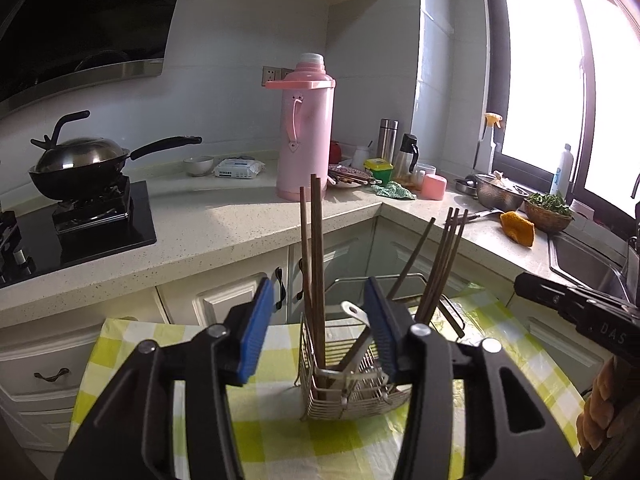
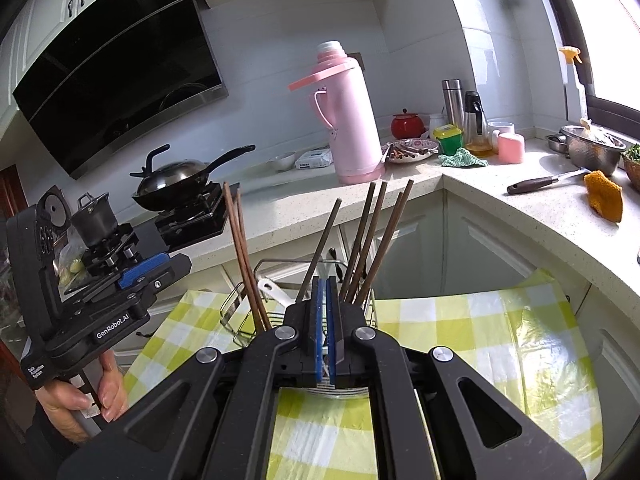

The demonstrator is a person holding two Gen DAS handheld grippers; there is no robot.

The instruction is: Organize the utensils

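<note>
A wire utensil basket (image 1: 352, 380) stands on a yellow-and-white checked cloth (image 1: 280, 436). It holds a pair of brown chopsticks (image 1: 314, 264) upright at its left, several more chopsticks (image 1: 444, 264) leaning right, and a steel spoon (image 1: 354, 312). My left gripper (image 1: 320, 324) is open, its blue pads either side of the basket's top, empty. In the right wrist view the basket (image 2: 248, 320) sits just beyond my right gripper (image 2: 326, 320), whose blue pads are pressed together with nothing visible between them. The left gripper (image 2: 132, 280) shows at that view's left.
A speckled L-shaped counter (image 1: 224, 216) lies behind with a pink thermos (image 1: 306, 132), a wok (image 1: 80, 164) on a black hob, bottles, a plate of chopsticks (image 2: 408, 150), steel bowls (image 2: 592, 152), a knife (image 2: 540, 182) and an orange cloth (image 2: 604, 196). A sink (image 1: 588, 264) is at right.
</note>
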